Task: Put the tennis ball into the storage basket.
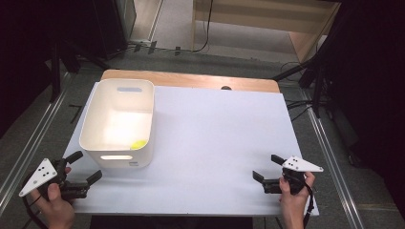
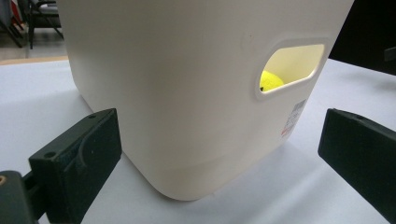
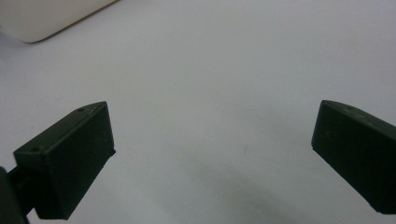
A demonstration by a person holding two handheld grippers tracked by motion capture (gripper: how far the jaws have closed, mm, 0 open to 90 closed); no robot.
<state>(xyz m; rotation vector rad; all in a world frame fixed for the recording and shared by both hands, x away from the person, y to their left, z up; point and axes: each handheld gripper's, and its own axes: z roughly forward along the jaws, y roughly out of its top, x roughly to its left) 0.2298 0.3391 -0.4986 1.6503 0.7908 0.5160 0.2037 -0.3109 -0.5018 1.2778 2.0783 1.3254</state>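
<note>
At the left edge of the bench (image 1: 215,143), the left tool (image 1: 86,172) sits low with its jaws spread wide and empty, aimed at the near corner of the white bin (image 1: 102,112) and just beside it, not touching. Inside the bin, near its front right corner, lies a small yellow object (image 1: 139,144) — it also glows through the handle slot in the left gripper view (image 2: 271,80). Farther right the sheet is bare, and the right tool (image 1: 268,172) rests at the near right, jaws equally wide, holding nothing, well apart from the bin. The risk, as I judge it, is on the left: a push forward could nudge the light bin askew — or a jaw could catch its rounded wall and tip it, rolling the yellow object out of reach.
</note>
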